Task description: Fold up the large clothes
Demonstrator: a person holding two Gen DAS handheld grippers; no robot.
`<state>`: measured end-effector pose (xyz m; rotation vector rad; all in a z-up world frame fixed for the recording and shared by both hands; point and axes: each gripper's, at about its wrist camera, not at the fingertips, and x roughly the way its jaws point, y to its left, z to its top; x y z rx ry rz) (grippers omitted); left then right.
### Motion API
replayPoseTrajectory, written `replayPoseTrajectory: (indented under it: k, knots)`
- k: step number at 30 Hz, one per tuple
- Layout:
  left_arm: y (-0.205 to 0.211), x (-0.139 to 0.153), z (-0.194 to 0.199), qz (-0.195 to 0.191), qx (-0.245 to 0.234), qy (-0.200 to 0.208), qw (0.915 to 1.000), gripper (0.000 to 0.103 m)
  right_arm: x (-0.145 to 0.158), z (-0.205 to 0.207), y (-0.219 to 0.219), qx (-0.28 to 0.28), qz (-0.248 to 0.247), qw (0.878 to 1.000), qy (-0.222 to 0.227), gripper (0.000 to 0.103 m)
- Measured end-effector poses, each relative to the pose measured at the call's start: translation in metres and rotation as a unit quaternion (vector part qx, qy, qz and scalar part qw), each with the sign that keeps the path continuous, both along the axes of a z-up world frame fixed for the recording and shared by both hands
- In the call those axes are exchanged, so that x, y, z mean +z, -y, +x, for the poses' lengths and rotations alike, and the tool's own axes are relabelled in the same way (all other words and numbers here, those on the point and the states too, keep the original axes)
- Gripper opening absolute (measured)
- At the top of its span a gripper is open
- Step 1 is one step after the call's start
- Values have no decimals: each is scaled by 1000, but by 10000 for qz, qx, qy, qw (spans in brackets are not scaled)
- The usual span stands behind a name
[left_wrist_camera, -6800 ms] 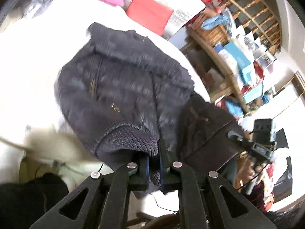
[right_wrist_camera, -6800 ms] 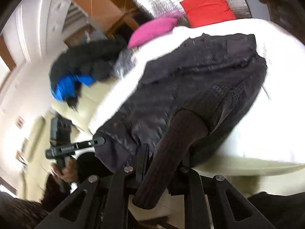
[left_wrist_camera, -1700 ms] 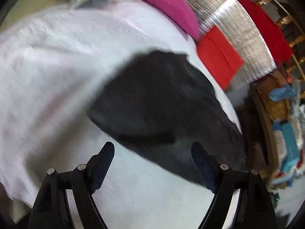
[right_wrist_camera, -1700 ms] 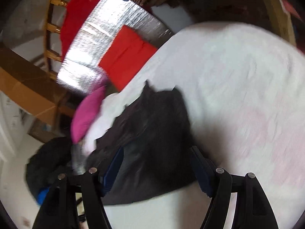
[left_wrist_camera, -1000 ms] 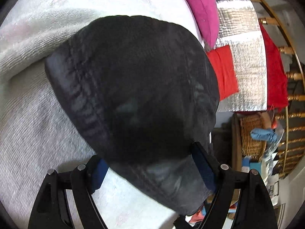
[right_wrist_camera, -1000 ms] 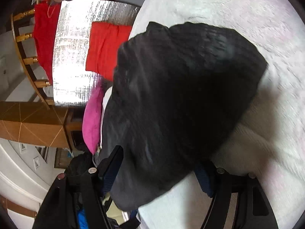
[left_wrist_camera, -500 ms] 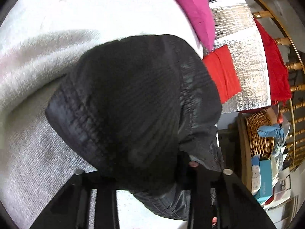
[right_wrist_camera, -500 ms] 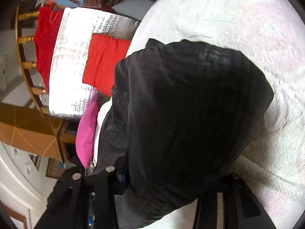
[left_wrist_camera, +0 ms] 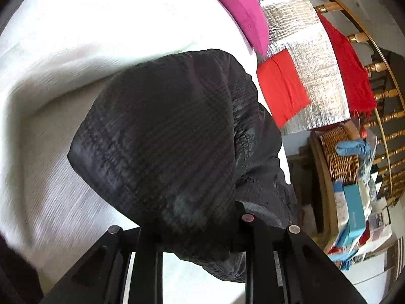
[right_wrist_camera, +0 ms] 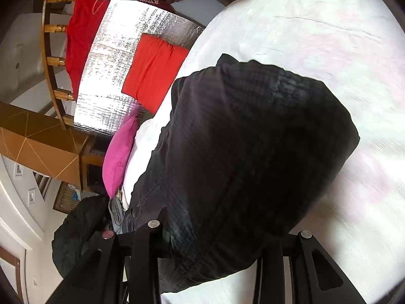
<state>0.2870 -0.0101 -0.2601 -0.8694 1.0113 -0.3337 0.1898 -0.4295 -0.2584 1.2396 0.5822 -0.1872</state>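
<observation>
A dark quilted jacket [left_wrist_camera: 172, 136] lies bunched on a white bed cover [left_wrist_camera: 63, 58]. In the left wrist view my left gripper [left_wrist_camera: 195, 238] is shut on the jacket's near edge, and the cloth drapes over the fingers and hides the tips. In the right wrist view the same jacket [right_wrist_camera: 248, 157] fills the middle, and my right gripper [right_wrist_camera: 212, 248] is shut on its near edge, with the tips buried in fabric. The jacket is lifted slightly off the white cover [right_wrist_camera: 329, 33].
A pink cushion [left_wrist_camera: 240, 7], a silver foil sheet [left_wrist_camera: 311, 76] and a red cloth [left_wrist_camera: 281, 86] lie at the bed's far end. A wicker basket [left_wrist_camera: 339, 152] and boxes [left_wrist_camera: 354, 210] stand beside the bed. A dark garment [right_wrist_camera: 76, 235] lies off the bed's edge.
Both grippers, open around the jacket a second ago, have closed on its near edge. The jacket has since been drawn up and bunched toward the cameras.
</observation>
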Motion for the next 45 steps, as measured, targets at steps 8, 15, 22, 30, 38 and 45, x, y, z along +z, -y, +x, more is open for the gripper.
replayPoseTrajectory:
  k: [8, 15, 22, 30, 38, 45]
  knots:
    - [-1, -10, -28, 343, -340, -522, 9975, 55, -8, -30, -3, 180, 295, 9989, -327, 42]
    - [-10, 37, -53, 924, -1383, -789, 9829, 61, 12, -35, -16, 1563, 43, 9777, -1402, 75]
    - [22, 129, -1, 2195, -1139, 820, 9655, 84, 100, 13, -24, 2326, -1370, 9588, -886, 75]
    - [116, 77, 100, 3038, -1823, -74, 9351, 84, 93, 146, -10, 1835, -2508, 9357, -1672, 77]
    - [152, 34, 107, 3820, -2330, 338, 8936, 58, 50, 192, -31, 2268, -3365, 8868, -2210, 65]
    - [146, 42, 130, 3278, -2106, 446, 9199, 18, 68, 186, -34, 2186, -3880, 8731, -1983, 10]
